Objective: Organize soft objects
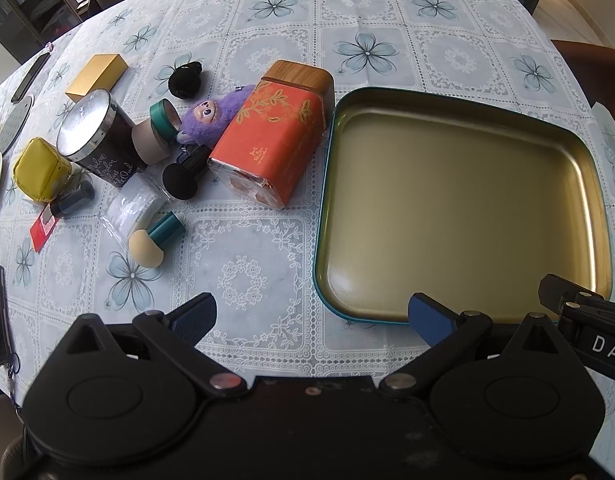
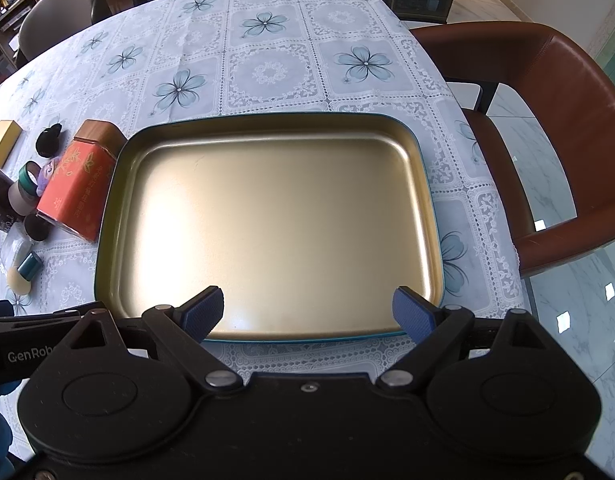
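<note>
Floral cloth covers the counter (image 1: 267, 248); nothing is sorted yet. Left of the empty gold tray (image 1: 459, 200) lie a purple plush (image 1: 211, 114) and sponge puff (image 1: 145, 248). Left claw (image 1: 311, 316) and right claw (image 2: 307, 312) gape empty; next, reaching for the plush.

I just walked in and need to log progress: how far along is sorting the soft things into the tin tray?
Nothing looks done yet: the gold tray is empty. Nothing is in hand either; the left gripper and right gripper are both open. Still left in the clutter beside the tray: the purple plush, black pom-pom and beige sponge.
</note>
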Motion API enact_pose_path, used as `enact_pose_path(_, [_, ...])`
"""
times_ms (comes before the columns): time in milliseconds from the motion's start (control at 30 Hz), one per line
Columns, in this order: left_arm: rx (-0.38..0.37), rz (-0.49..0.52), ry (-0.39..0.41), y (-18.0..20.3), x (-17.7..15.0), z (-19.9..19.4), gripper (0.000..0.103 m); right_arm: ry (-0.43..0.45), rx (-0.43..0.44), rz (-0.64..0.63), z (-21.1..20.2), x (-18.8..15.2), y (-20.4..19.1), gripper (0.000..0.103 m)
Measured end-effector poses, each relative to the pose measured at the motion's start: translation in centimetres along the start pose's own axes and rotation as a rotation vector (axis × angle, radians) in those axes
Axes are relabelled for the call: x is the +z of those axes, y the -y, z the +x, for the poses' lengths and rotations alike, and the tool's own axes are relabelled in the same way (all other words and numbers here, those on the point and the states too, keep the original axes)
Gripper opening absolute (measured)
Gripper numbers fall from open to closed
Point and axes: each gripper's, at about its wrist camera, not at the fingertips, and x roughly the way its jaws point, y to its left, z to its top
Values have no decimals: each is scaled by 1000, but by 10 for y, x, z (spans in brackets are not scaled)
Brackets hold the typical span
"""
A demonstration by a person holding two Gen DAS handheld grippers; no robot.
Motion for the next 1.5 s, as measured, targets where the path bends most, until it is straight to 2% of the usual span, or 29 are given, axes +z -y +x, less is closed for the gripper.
enact_pose_path(733, [4,-1,0,2,4,2,103,-1,3,-11,3,2,0,88])
enact_pose_path(833, [-10,0,48,2,4,-6,103,31,-42,-22,0,6,-1,88])
enact_pose_path(1000, [-12,-17,194,-7,1,-33,102,96,-193,-109,-2,16,-14,88])
enact_pose_path(1067, [-3,-31,243,-14,-2,-42,102,120,-228,-139,-2,18,-21,87])
enact_pose_path(1100, [2,-43,268,-19,-4,-46,102,121,-225,-137,-2,20,-24,84])
enact_pose_path(1133, [2,-54,290,-24,-5,-50,102,113,-206,-129,0,22,-25,76])
enact_pose_path(1200, [-4,-85,335,-38,-8,-56,102,94,-135,-114,1,26,-30,66])
enact_pose_path(1300, [-15,-167,402,-67,-9,-65,102,114,-41,-101,-6,28,-44,66])
enact_pose_path(1433, [-26,-279,468,-116,-5,-73,102,227,46,-103,-30,30,-72,66])
enact_pose_path(1500, [-31,-328,460,-144,0,-73,102,296,87,-96,-44,31,-86,67])
